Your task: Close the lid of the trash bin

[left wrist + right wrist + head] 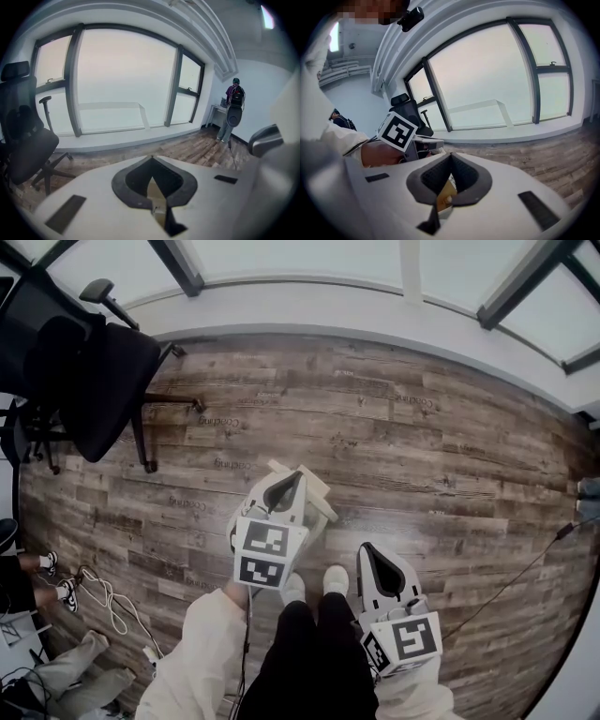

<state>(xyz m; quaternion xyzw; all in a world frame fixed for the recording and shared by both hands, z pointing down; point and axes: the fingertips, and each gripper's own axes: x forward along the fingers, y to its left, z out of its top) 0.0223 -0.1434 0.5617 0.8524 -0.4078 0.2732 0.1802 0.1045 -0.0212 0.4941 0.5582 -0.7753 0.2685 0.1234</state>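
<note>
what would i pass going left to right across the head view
office chair → left tool → right tool → black cable on the floor

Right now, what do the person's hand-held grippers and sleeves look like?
The left hand-held gripper and right hand-held gripper are white shells with black padded jaws tapering to a point, each carrying a cube of black-and-white square markers. The sleeves are cream.
</note>
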